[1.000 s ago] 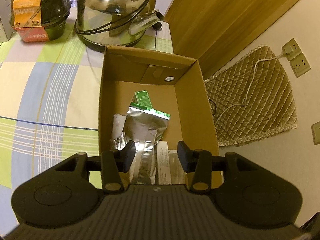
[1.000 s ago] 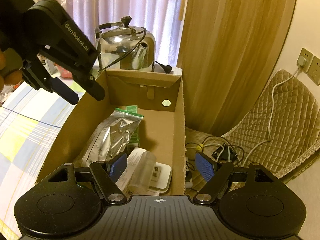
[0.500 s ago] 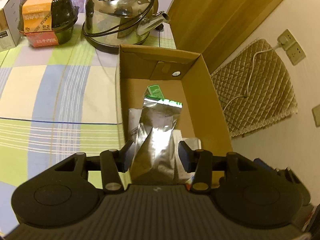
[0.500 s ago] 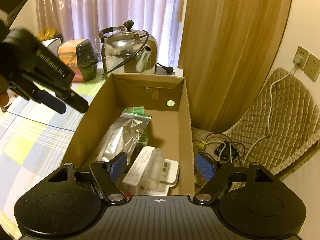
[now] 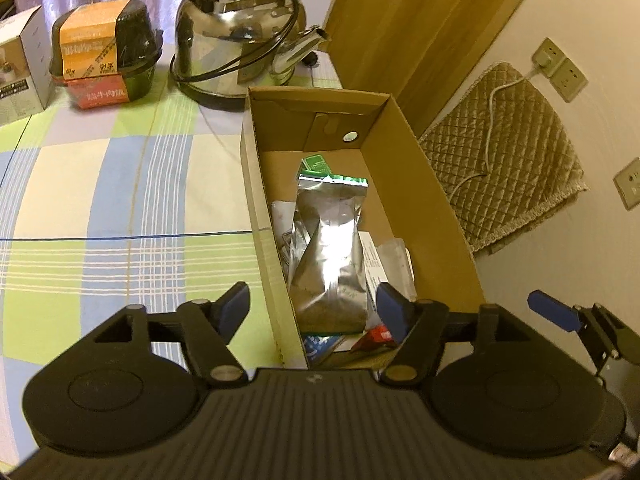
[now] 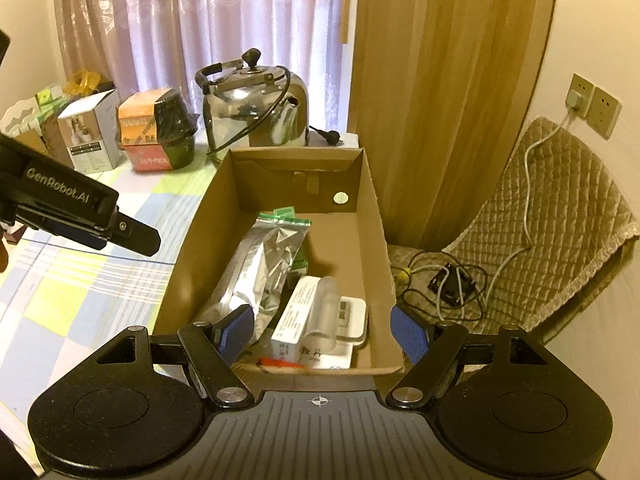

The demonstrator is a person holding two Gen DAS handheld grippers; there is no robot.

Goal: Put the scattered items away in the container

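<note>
A brown cardboard box [image 5: 424,184] [image 6: 370,216] stands at the right edge of the checked tablecloth. Inside lie a silver foil pouch [image 5: 330,252] [image 6: 260,276], a small green box [image 5: 316,164] [image 6: 285,213], a white carton [image 6: 298,316] with a clear tube [image 6: 327,304] on it, and a red item [image 5: 374,336]. My left gripper [image 5: 314,308] hovers open over the box's near end, empty. Behind the near wall my right gripper [image 6: 322,334] is also open and empty. Each gripper shows at the other view's edge: left [image 6: 88,220], right [image 5: 560,316].
A steel kettle [image 5: 240,40] [image 6: 256,108], a black food bowl with an orange label [image 5: 106,52] [image 6: 158,136] and a white carton [image 6: 90,136] stand behind the box. Right of the table are a quilted pad [image 6: 548,220], tangled cables [image 6: 444,280] and wall sockets [image 6: 592,104].
Both grippers have pulled back and up from the box, which now looks smaller. The left gripper's jaws have spread wider. The items in the box have not moved.
</note>
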